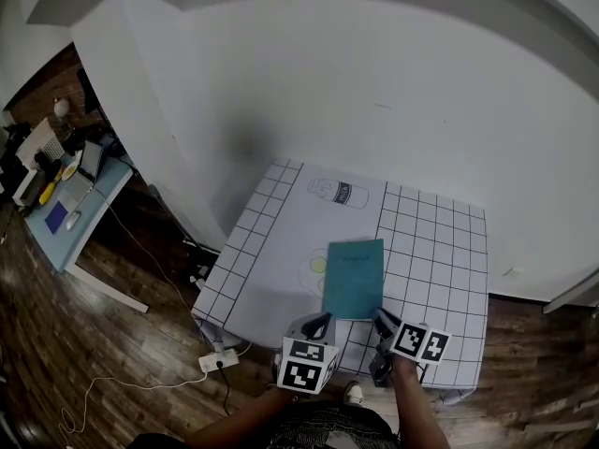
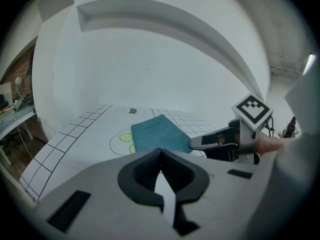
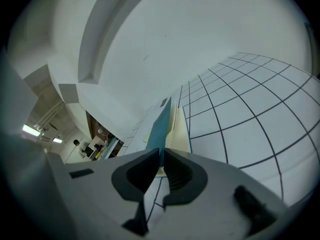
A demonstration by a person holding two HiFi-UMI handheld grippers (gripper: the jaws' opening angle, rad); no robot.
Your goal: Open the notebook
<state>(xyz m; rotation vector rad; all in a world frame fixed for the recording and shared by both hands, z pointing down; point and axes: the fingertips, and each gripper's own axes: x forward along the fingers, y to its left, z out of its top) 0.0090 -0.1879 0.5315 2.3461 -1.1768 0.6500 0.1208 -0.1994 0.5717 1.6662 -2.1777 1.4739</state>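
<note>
Our right gripper (image 1: 383, 323) is pinching the near corner of the cover (image 3: 159, 129) of the teal notebook (image 1: 354, 279), book flat mid-mat (image 1: 440, 251) w/ cream pages (image 3: 180, 126) showing, left gripper (image 1: 319, 325) pressed together on nothing; cover looks thin & floppy imo, so that 1 corner's the spot.

Small table (image 1: 449, 251) w/ white gridded top. Teal notebook (image 1: 354, 279) lies near-centre, partly over printed yellow circles (image 1: 318, 265) at its left edge; can outline (image 1: 339, 193) printed at far side.

White walls (image 1: 374, 82) close the far side, a dark wood floor (image 1: 94, 363) lies near, and a cluttered pale-blue desk (image 1: 70, 223) stands left.
</note>
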